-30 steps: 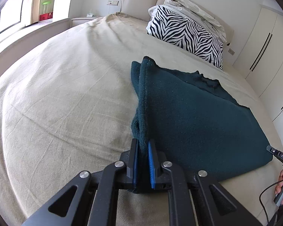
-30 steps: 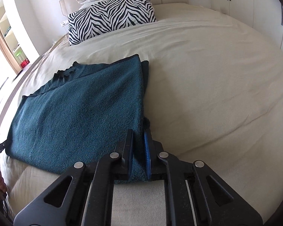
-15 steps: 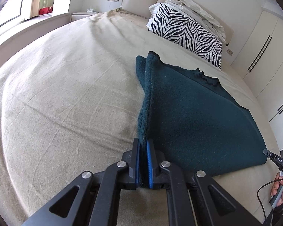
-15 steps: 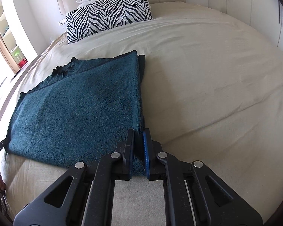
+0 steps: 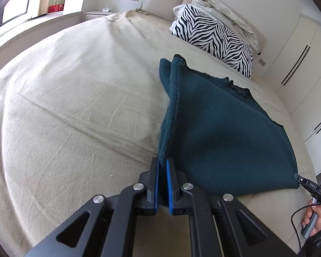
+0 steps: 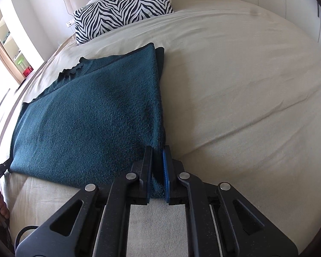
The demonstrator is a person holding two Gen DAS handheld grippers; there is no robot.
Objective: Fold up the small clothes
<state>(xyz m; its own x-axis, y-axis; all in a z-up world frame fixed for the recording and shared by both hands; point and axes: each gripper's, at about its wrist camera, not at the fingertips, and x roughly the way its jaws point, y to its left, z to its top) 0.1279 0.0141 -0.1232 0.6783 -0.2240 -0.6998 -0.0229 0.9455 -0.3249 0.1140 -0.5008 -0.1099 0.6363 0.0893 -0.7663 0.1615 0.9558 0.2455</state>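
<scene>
Teal sweater (image 5: 220,132) folded double, lying on the bed (image 5: 75,107), centre-right in the left view. Left claw (image 5: 162,171) clamps its near left corner; right claw (image 6: 157,162) clamps the near right corner. Zebra pillow (image 6: 119,8) at upper frame, by the headboard.

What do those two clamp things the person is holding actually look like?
Both are matte black. The left gripper and right gripper each have two flat jaws lined with ribbed blue pads, angular linkage arms with triangular cut-outs and round silver pivot bolts. A black cable trails from the far handle.
</scene>
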